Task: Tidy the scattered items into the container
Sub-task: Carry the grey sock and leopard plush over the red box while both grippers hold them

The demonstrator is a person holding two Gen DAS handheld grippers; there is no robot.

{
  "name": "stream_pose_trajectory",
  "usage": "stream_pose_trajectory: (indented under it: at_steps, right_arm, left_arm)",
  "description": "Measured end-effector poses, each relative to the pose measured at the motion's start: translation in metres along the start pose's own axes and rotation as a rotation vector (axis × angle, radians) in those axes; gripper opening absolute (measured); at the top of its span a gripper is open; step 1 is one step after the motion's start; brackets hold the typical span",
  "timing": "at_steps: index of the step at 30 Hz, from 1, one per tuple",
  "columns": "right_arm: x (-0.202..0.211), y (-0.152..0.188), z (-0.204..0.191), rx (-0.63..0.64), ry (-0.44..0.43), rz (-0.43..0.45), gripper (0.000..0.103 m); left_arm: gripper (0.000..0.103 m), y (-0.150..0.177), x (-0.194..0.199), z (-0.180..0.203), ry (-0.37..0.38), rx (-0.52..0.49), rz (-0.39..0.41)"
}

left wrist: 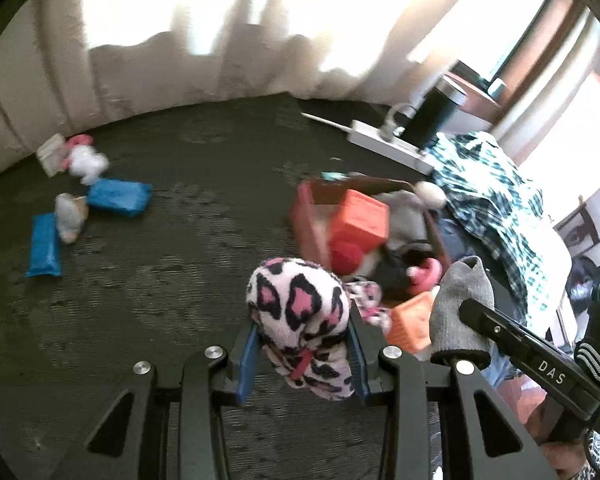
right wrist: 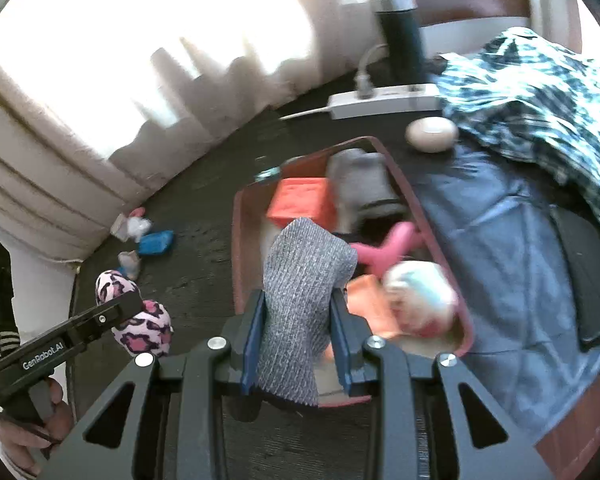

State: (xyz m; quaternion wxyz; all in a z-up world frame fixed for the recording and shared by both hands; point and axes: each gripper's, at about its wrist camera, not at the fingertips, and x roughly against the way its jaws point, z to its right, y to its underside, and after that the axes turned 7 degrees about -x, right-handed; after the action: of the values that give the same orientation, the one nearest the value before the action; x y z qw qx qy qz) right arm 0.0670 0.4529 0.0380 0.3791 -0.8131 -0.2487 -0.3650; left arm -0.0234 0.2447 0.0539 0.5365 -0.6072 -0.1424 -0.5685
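1. The red-rimmed rectangular tray (right wrist: 239, 240) on the dark carpet floor (left wrist: 179, 240) is already holding orange blocks, pink and grey soft items.
2. The left tongs (left wrist: 302, 354) are pinching a pink leopard-print fuzzy sock (left wrist: 300, 312); the right tongs (right wrist: 297, 348) are pinching a grey knitted sock (right wrist: 300, 280) over the tray.
3. Two blue packets (left wrist: 117, 196) and small white toys (left wrist: 85, 162) are still lying near the curtain edge.

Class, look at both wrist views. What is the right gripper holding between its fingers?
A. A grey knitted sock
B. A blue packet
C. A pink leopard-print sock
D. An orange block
A: in the right wrist view the grey knitted sock is pinched in the right gripper, above the red box; the leopard-print sock sits in the left gripper.
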Motion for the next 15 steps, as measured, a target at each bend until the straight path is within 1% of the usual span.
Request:
stream_pose_trajectory:
  at_steps: [2,5,15]
  right_arm:
    - [0.006,-0.004,0.013,-0.008,0.004,0.008,0.034]
    - [0.012,-0.008,0.023,-0.007,0.001,0.015,0.034]
    - [0.021,-0.030,0.034,0.029,-0.021,0.054,0.034]
  left_arm:
    - [0.039,-0.003,-0.005,0.014,0.005,-0.010,-0.001]
    - [0.039,-0.007,-0.011,0.031,0.005,-0.018,0.001]
    - [0.039,-0.029,-0.018,0.055,-0.028,-0.031,0.038]
